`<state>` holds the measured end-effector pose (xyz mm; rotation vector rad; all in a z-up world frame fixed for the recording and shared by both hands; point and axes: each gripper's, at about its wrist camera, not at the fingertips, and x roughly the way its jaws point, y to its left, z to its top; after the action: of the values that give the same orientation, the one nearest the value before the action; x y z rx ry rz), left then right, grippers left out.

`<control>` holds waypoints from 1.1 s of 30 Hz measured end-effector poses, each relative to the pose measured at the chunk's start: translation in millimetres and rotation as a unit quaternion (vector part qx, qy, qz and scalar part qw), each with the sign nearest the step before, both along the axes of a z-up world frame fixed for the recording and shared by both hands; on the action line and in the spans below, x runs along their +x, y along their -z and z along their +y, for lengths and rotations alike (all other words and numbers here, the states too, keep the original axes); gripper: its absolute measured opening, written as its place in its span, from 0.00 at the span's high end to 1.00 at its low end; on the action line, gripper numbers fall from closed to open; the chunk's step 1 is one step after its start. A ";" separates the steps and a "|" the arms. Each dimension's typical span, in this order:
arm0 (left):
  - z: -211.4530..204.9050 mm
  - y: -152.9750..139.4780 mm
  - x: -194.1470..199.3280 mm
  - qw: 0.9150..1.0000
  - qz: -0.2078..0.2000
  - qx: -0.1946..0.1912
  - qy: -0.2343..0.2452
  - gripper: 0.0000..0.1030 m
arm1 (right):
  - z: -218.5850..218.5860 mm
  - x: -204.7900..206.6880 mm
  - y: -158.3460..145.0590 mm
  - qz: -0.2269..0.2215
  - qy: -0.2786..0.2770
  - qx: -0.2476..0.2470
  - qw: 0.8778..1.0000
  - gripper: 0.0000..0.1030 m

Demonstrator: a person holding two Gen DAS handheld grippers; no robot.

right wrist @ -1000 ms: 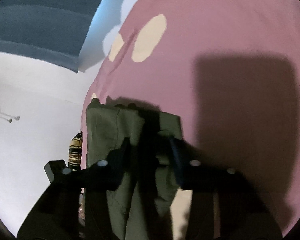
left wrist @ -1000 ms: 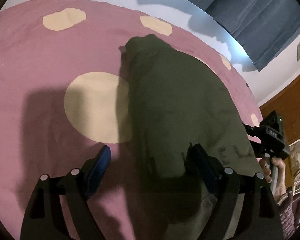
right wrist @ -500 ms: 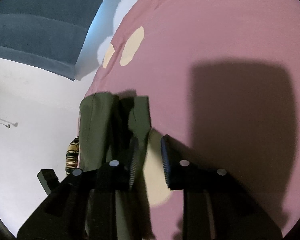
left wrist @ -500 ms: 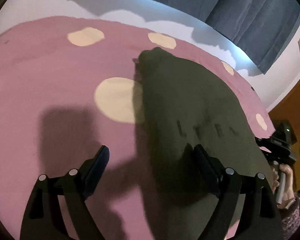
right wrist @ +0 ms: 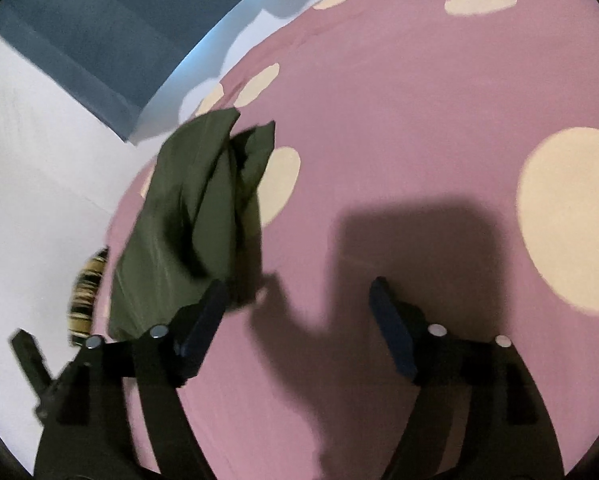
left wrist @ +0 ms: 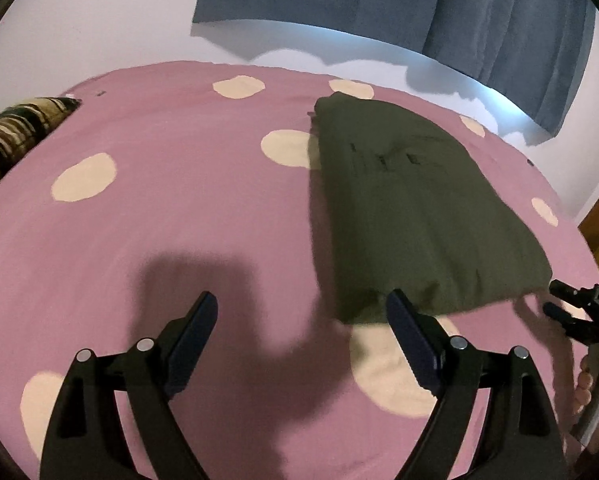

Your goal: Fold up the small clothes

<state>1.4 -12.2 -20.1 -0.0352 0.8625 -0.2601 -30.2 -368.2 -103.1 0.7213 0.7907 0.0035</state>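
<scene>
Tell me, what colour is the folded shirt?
Dark olive green shirt, clearest in the left wrist view.

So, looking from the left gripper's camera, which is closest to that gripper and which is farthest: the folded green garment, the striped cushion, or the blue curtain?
1. Folded green garment: just beyond the left gripper, toward its right finger.
2. Striped cushion: far left, at the edge of the pink spotted cover.
3. Blue curtain: on the wall past the cover, farthest.
</scene>
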 end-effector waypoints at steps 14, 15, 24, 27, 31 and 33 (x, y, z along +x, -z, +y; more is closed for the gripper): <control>-17.3 -5.9 -43.4 0.998 -0.044 0.038 -0.006 0.17 | 96.8 -16.9 -11.1 0.034 -0.031 -0.220 0.975 0.12; -17.8 -5.7 -43.2 0.998 -0.045 0.038 -0.006 0.17 | 101.0 -18.0 -11.8 0.032 -0.032 -0.233 0.971 0.12; -19.4 -6.2 -47.9 0.998 -0.045 0.033 -0.009 0.17 | 114.5 -27.8 -13.1 0.017 -0.040 -0.254 0.966 0.12; -21.0 -6.0 -50.3 0.998 -0.045 0.036 -0.007 0.17 | 115.2 -28.1 -13.6 0.017 -0.041 -0.253 0.967 0.12; -22.6 -6.6 -52.3 0.998 -0.044 0.035 -0.007 0.17 | 114.9 -27.3 -14.5 0.018 -0.042 -0.250 0.967 0.12; -22.8 -7.4 -52.8 0.998 -0.044 0.036 -0.007 0.17 | 115.0 -27.4 -14.5 0.018 -0.041 -0.246 0.968 0.12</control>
<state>-51.4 -35.0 -12.7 0.0368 0.7825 -0.2156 -57.6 -253.2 -88.6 0.2177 0.8140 -0.1278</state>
